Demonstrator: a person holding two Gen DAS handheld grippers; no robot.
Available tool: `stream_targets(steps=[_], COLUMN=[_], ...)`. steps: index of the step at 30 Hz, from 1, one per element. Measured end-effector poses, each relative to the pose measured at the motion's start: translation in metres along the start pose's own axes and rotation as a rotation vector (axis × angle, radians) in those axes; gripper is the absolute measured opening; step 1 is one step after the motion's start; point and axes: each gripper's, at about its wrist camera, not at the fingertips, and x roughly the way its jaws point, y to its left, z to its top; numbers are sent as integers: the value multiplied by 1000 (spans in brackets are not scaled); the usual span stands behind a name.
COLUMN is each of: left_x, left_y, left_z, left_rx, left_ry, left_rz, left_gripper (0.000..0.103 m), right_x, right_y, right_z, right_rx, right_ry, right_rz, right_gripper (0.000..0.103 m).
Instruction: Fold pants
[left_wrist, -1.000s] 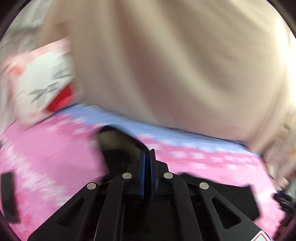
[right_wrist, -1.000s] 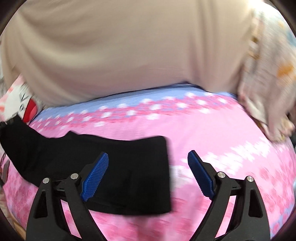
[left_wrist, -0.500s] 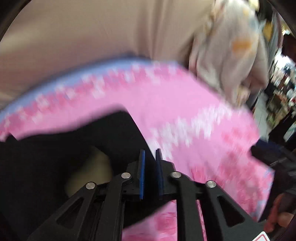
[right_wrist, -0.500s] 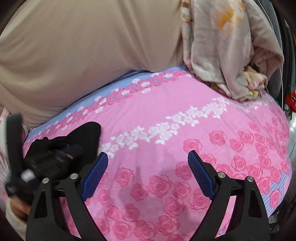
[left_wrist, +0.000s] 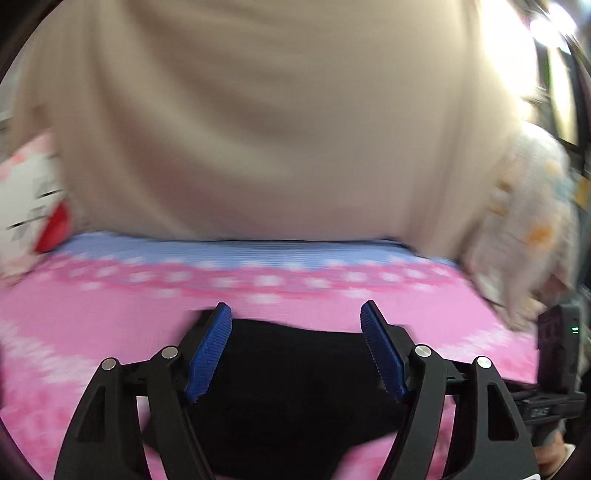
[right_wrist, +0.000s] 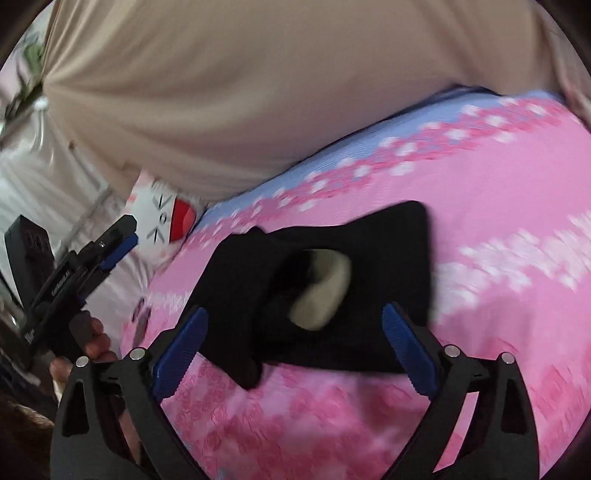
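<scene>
Both claws hang over the bed with jaws apart and nothing gripped: the left gripper (left_wrist: 295, 343), its blue ribbed pads (left_wrist: 208, 354) having just swung open, frames the far edge of the black fabric pants (left_wrist: 291, 391) without pressing on them, while the right gripper (right_wrist: 293, 350) stands at its widest, having just opened a little further, the pants (right_wrist: 369, 295) lying between and beyond its pads, untouched. Largest in both views is the beige curtain-like cloth (right_wrist: 240, 92) hanging at the far side. Below it spreads the pink rose-printed bedsheet with a pale blue far border (left_wrist: 92, 314), on which the pants lie bunched near its middle, a pale lining patch (right_wrist: 325, 291) showing through an opening. At far left rests a white cushion with whisker marks and a red patch (right_wrist: 162, 225); at far right, a cream patterned blanket (left_wrist: 524, 229) lies heaped. The right wrist view shows the left gripper (right_wrist: 114, 240) left of the pants, held by a hand (right_wrist: 92, 343).
</scene>
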Motion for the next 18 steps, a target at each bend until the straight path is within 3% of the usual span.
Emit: stream_targets(steps=[3,4,5,6,9,11,13,14,15,16,17,18], left_x=[-7,-10,-12,-14,-20,-23,-26,-25,-25,-24,-21,-20], left_y=[56,76,91,104,143,166,181,187,194,201,204,210], left_z=[-7,-14,-19,-25,-39,-42,-40,-40,-41,-44,-45,-51], left_rx=[-47,-71,-92,-111,-174,-208,-226,-234,-244,-259,-265,-269], left_ry=[16,32,46,56,82,75,56,54,56,64,72,83], left_rz=[162,201,226,245,296,303,317,327,328,322,322,319], left_gripper=[70,70,70,70,70,70,70,70,70,70,70,70], right_x=[58,78,91,104,118,112,118,135,149,165,178,181], right_y=[32,42,52,68,119,148,159,154,146,134,117,104], right_z=[12,13,12,13,41,81,114,133,141,148,149,143], right_rx=[-85,-108,-143,-205,-327,-381,-415,-437,-436,-411,-359,-322], right_ry=[113,159,182,199,194,117,35,25,48,75,99,122], right_rz=[14,13,8,-6,20,51,1,-44,-80,-166,-325,-388], right_gripper=[93,85,75,54,22,21,23,30,50,61,65,66])
